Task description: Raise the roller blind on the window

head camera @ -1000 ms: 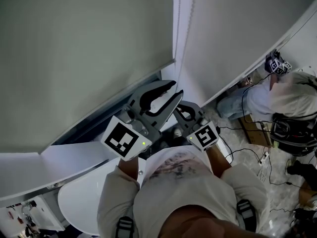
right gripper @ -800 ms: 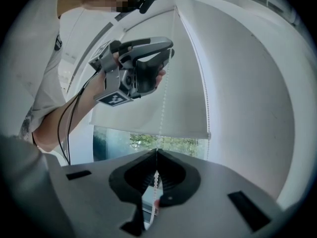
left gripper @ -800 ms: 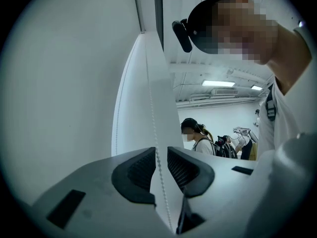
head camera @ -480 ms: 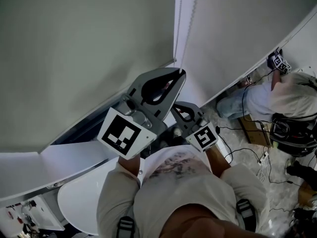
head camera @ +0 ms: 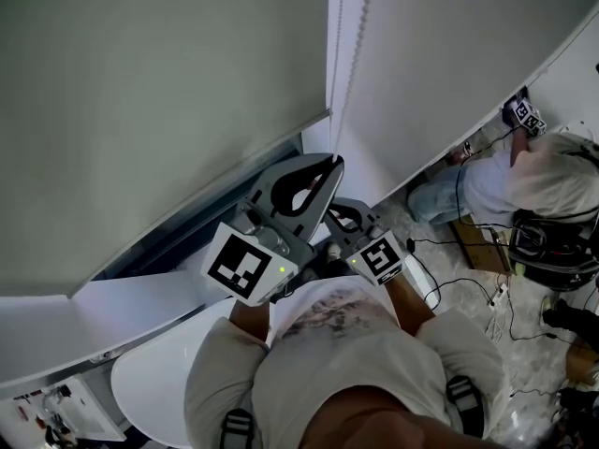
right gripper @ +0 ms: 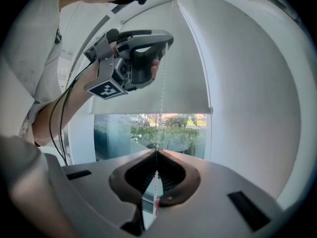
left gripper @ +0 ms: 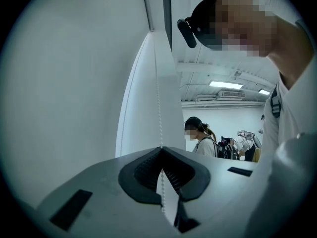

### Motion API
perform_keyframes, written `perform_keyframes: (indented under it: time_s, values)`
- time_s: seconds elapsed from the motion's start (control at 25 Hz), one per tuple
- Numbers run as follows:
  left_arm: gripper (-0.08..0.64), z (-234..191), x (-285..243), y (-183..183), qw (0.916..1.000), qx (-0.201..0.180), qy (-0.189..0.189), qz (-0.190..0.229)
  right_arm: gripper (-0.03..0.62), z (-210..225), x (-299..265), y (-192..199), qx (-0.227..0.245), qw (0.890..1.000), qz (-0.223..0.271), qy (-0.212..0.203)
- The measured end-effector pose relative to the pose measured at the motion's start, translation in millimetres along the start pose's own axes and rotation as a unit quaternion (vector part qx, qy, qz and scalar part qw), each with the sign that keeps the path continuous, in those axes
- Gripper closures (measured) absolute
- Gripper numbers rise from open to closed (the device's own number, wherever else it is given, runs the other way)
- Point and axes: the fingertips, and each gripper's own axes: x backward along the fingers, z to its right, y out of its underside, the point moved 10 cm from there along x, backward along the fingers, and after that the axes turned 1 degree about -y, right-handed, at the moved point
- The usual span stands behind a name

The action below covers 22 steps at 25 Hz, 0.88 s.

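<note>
The pale roller blind [head camera: 159,92] covers most of the window; in the right gripper view its bottom bar [right gripper: 148,110] hangs above a strip of bare glass [right gripper: 148,133]. A white bead chain [head camera: 352,73] hangs at the blind's right edge. My left gripper [head camera: 329,163] is shut on the chain [left gripper: 158,93], which runs between its closed tips [left gripper: 160,148]. Just below it, my right gripper [head camera: 341,208] is also shut on the same chain [right gripper: 161,83], with its tips [right gripper: 156,151] pinching the beads. The right gripper view shows the left gripper [right gripper: 166,37] higher up the chain.
A white sill [head camera: 140,297] runs below the window, with a round white table [head camera: 159,382] under my left arm. White wall [head camera: 449,54] stands right of the chain. Another person [head camera: 524,181] crouches at far right among cables [head camera: 487,288] on the floor.
The left gripper's jaws were open a second ago; they rose, shut on the chain, and have come down with it. The right gripper, still shut, has sunk a little.
</note>
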Motion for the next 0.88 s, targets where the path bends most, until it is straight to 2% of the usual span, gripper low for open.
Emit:
perform_keyframes:
  time_s: [0.24,0.48,0.68,0.88]
  values:
    - [0.554,-2,5,33,0.9997,0.025,0.006,0.004,0.531,-2,-2,28,-0.02,0.999,-0.03,-0.002]
    - [0.554,0,8,53,0.9994,0.034,0.002,-0.004,0.531,-1,-2,47,-0.031,0.998,-0.046,-0.004]
    - [0.554,0,20,63,0.9988,0.048,0.002,-0.012,0.531,-10,-7,56,-0.034,0.997,-0.067,-0.008]
    - [0.554,0,24,89,0.9973,0.066,-0.001,-0.031,0.531,-12,-10,79,-0.046,0.994,-0.1,-0.011]
